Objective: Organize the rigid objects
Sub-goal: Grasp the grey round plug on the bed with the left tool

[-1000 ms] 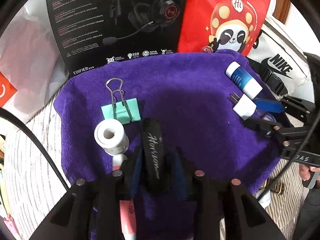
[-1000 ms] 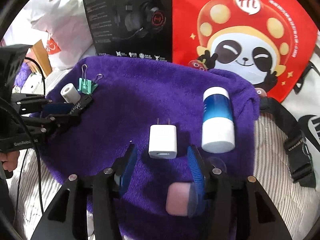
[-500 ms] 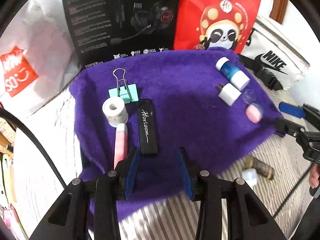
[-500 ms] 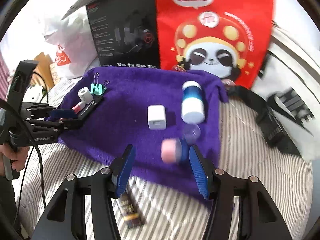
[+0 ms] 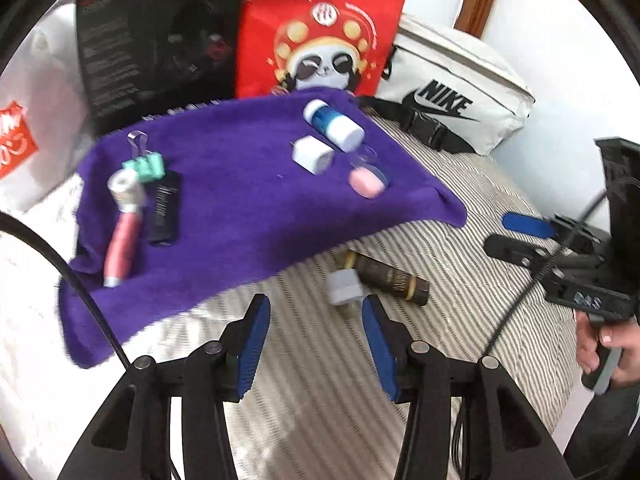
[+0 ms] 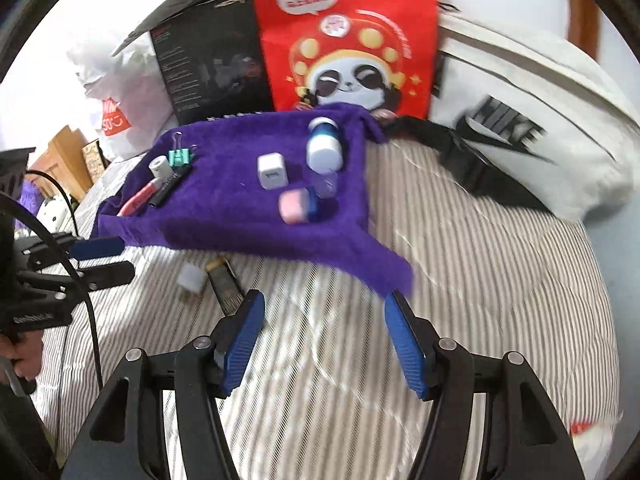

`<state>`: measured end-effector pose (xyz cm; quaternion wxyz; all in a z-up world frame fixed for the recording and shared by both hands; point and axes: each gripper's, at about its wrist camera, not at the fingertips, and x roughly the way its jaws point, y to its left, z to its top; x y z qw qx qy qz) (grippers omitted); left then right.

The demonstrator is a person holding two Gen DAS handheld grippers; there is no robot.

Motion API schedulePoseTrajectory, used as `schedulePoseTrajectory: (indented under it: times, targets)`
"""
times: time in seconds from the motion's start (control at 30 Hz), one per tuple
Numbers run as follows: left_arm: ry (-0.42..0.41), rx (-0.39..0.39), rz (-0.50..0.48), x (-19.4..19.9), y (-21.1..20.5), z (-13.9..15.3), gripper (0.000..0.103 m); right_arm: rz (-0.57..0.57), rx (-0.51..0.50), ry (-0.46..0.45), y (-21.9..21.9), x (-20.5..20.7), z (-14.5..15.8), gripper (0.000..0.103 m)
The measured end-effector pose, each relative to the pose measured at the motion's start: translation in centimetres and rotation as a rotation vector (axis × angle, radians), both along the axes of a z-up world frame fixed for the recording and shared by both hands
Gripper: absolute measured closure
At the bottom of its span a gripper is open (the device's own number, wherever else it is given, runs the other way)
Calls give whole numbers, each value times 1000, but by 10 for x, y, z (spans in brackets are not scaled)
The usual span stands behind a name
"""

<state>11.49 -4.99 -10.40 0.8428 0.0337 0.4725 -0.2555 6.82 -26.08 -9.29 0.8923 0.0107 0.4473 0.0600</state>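
Left wrist view, placed on purple towel (image 5: 248, 200): seven items.
Left on bed (image 5: 460, 240): brown tube (image 5: 394, 278), white adapter (image 5: 345, 288).
Left hand-held gripper (image 5: 316, 340), right hand-held gripper (image 6: 324, 344): jaws apart, just opened, nothing held.

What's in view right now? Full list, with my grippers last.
towel: 1, purple, on striped bedding
binder clip: 1, teal, towel's left
tape roll: 1, white, by clip
pink tube: 1, below roll
black bar: 1, beside tube
charger: 1, white, towel's right
blue-white bottle: 1, lying behind charger
pink cap: 1, near charger
brown tube: 1, off towel
grey plug: 1, touching it
left gripper: open, empty
right gripper: open, empty
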Motion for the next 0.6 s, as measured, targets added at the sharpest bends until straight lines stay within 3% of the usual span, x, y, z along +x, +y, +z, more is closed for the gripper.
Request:
schedulePoseTrajectory:
  times: [0.1, 0.27, 0.3, 0.33, 0.37, 0.6]
  targets:
    - [18, 5, -11, 6, -17, -10, 57, -29, 17, 14, -11, -11, -6, 41]
    - [25, 90, 4, 10, -41, -29, 58, -45, 31, 38, -21, -21, -17, 41]
    - [15, 114, 11, 11, -45, -32, 62, -47, 35, 40, -22, -23, -19, 41]
    - [6, 125, 12, 10, -47, -34, 77, -48, 36, 43, -22, -24, -21, 41]
    - [0, 132, 10, 9, -48, -36, 78, -48, 33, 47, -21, -23, -23, 41]
    - [-22, 106, 32, 4, -24, -27, 78, 2, 35, 57, -8, -18, -32, 41]
